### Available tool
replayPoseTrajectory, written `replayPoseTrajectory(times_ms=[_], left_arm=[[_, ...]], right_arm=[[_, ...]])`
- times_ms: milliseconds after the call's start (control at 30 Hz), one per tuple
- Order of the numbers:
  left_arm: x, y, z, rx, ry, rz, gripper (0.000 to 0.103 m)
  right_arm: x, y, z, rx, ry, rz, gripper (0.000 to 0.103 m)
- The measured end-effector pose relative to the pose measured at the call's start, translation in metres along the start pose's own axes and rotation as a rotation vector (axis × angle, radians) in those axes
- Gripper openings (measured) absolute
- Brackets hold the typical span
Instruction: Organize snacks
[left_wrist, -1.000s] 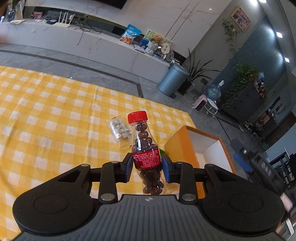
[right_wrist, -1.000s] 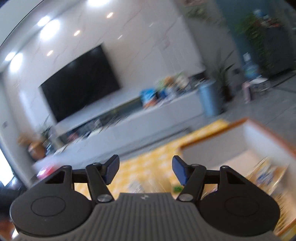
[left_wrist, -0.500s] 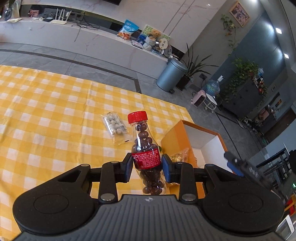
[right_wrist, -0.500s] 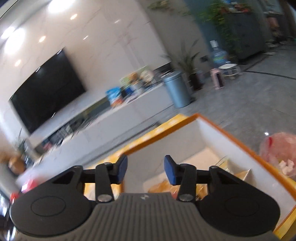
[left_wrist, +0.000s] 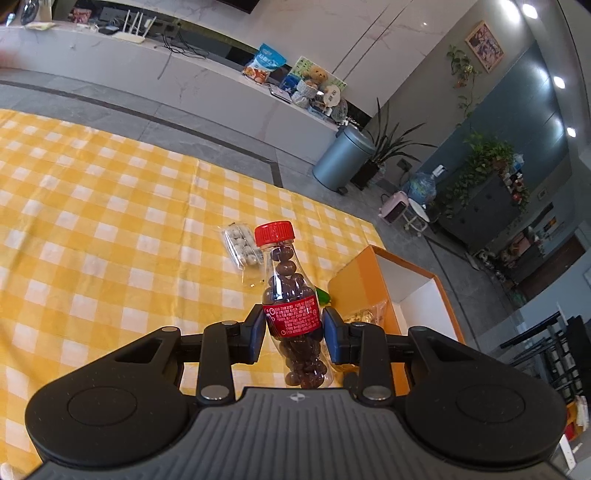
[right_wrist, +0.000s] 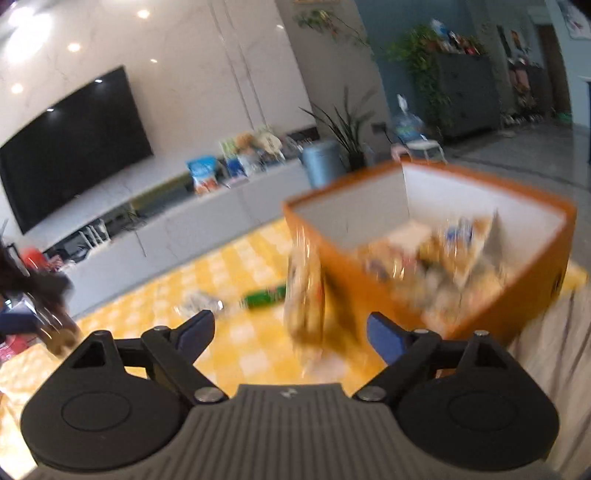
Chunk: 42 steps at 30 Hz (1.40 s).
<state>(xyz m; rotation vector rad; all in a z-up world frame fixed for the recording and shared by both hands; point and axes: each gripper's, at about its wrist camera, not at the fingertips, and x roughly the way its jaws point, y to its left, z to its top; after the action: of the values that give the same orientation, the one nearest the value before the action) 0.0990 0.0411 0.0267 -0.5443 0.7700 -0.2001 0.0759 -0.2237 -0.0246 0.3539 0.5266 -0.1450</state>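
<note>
At lower centre, the left gripper (left_wrist: 294, 332) clamps the red label of an upright bottle of chocolate balls (left_wrist: 291, 310). The right gripper (right_wrist: 291, 334) gapes wide, a blurred snack bag (right_wrist: 304, 295) between its fingers, contact unclear. Beyond, right of centre, stands the orange box (right_wrist: 480, 314).

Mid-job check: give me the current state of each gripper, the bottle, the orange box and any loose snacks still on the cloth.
left gripper: shut on the bottle, at its red label.
bottle: upright, red cap on, full of dark chocolate balls.
right gripper: open, nothing gripped.
blurred snack bag: outside the box's near wall, upright.
orange box: open-topped, snack packets inside.
clear candy packet: flat on the cloth.
green item: lying on the cloth.
</note>
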Motion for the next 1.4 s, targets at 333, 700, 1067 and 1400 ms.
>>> replayPoseTrajectory(times_ms=[333,700,1067,1400], left_arm=[[0.005,0.018,-0.005,-0.035,0.04,-0.07,0.037],[0.017,0.028,-0.01,-0.074,0.088,-0.076,0.037],[0.014,0.027,-0.011,-0.071,0.09,-0.079,0.037],[-0.003,0.003,-0.008,-0.036,0.052,-0.053,0.037]], right_arm=[[0.049,0.026,-0.01,0.061,-0.131,-0.205,0.099],[0.082,0.034,-0.025,0.205,-0.138,-0.338,0.08],[0.089,0.029,-0.024,0.143,-0.072,-0.307,0.027],[0.051,0.021,-0.003,0.186,-0.043,-0.087,0.026]])
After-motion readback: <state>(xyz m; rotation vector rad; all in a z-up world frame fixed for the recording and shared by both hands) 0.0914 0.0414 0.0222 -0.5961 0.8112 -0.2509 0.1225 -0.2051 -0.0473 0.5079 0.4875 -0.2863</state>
